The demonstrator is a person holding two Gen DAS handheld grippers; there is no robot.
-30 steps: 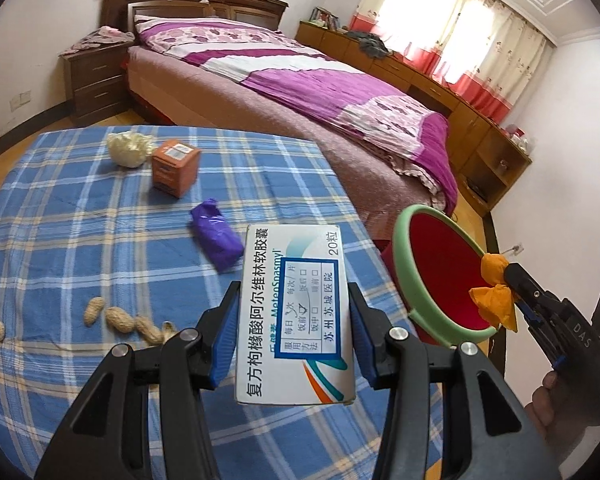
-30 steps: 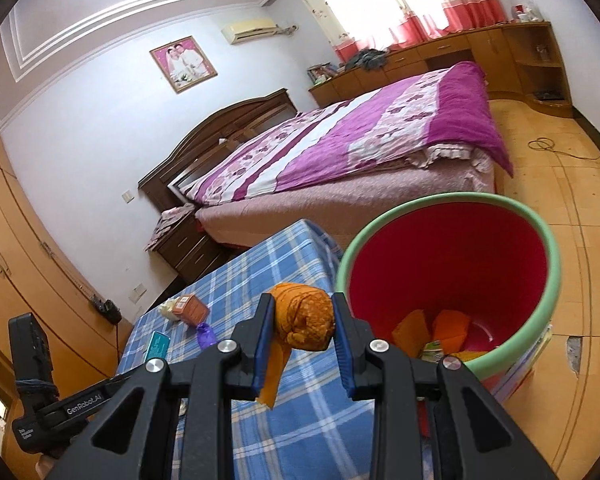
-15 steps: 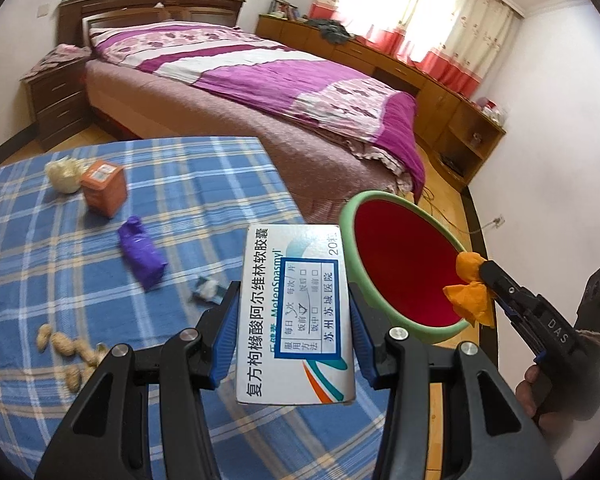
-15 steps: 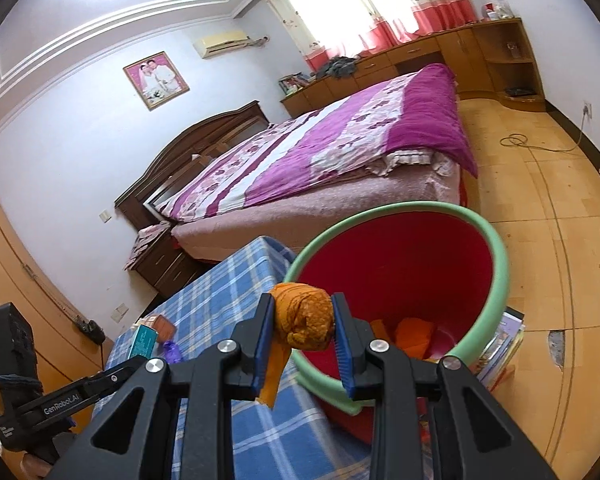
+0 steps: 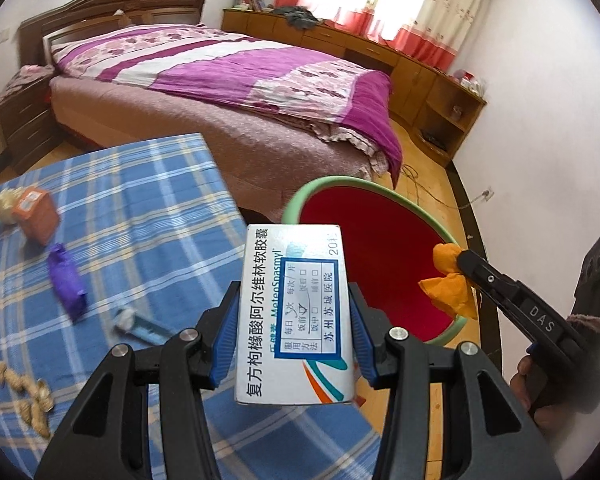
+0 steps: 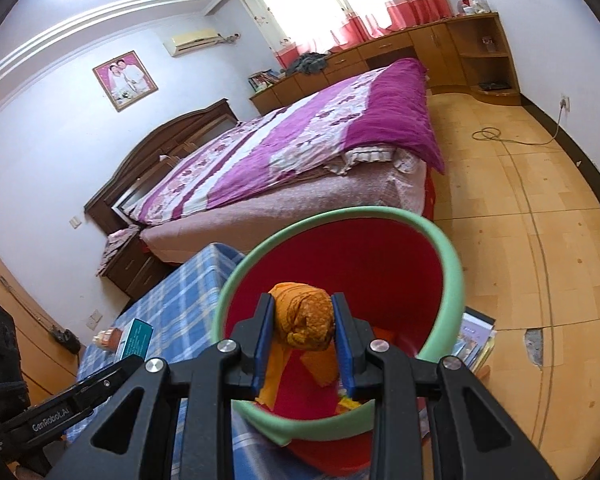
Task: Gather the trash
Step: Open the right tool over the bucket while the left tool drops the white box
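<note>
The right tongs [image 6: 303, 322] are clenched on a crumpled orange wrapper [image 6: 304, 322], held over the mouth of the red bin [image 6: 446, 264] with its green rim; in the left wrist view the wrapper [image 5: 450, 280] sits at the near-right edge of the rim [image 5: 296, 204], so it looks only just inside the opening. The step in hand appears to be the drop, and doing it well means carrying the wrapper a little further toward the middle of the bin before parting the fingers, since its loose tail hangs down and could catch on the rim or slide off outside onto the floor. The left tongs [image 5: 294, 320] grip a white medicine box [image 5: 296, 320] flat between their blue pads [image 5: 224, 336], poised beside the bin over the table [image 5: 140, 208] edge; that box should wait or follow from the table side so the two tools do not crowd the opening together. A clean release suits both: open wide, hold level, let the item fall clear, then lift away. On the blue checked cloth a purple wrapper [image 5: 66, 280], an orange carton [image 5: 36, 214], a pale crumpled wad [image 5: 2, 204], a small blue-and-white packet [image 5: 140, 326] and peanut shells [image 5: 28, 394] wait for collection.
</note>
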